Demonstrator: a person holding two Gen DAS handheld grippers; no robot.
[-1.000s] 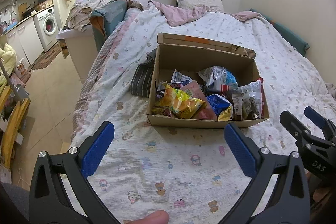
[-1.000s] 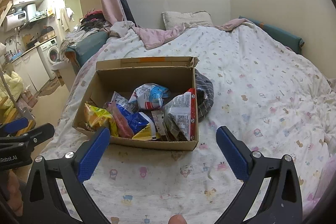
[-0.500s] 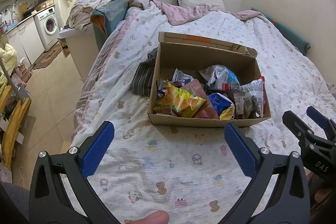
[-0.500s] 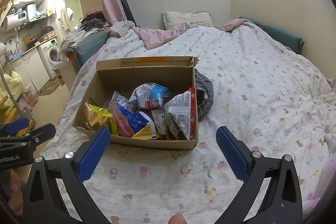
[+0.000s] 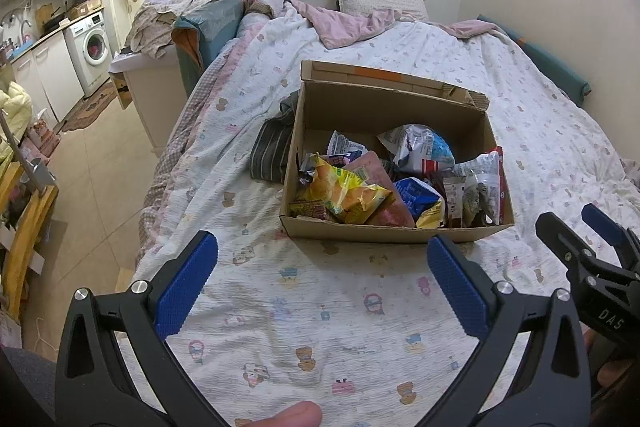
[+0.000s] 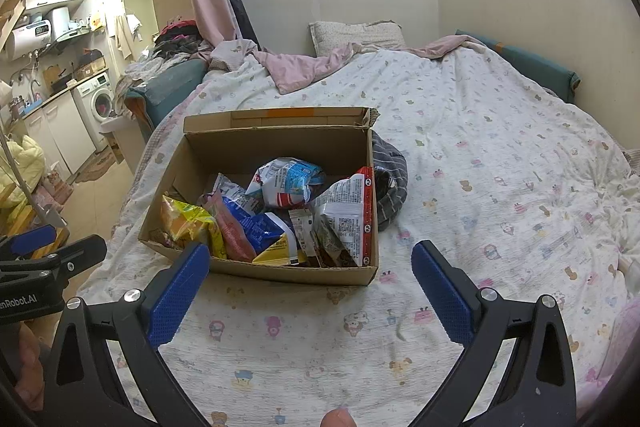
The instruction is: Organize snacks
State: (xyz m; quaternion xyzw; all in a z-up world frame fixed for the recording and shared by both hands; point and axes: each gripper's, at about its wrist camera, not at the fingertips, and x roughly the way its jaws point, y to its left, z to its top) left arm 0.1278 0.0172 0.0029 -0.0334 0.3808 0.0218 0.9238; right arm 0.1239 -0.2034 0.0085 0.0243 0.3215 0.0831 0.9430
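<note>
While both sets of blue-padded fingers [image 5: 188,283] stand spread wide with nothing between them, the left gripper [image 5: 320,287] and right gripper [image 6: 310,285] hover side by side over the printed bedsheet [image 5: 320,307], just short of a cardboard box [image 5: 396,233] on the bed. Snack packets fill the box in a loose heap: a yellow bag [image 5: 346,193] at the left front, a blue one [image 5: 416,193] mid-front, a crumpled white-and-blue bag [image 6: 286,181] behind, and a red-edged packet [image 6: 352,215] leaning on the right wall. Striped cloth [image 5: 272,151] lies against the box's far side. No packet lies outside on the sheet, so the scene suits either sorting about to start or packets already gathered in. Any further grasp would call for reaching over the front wall and pinching a thin, crinkly bag by its edge.
</note>
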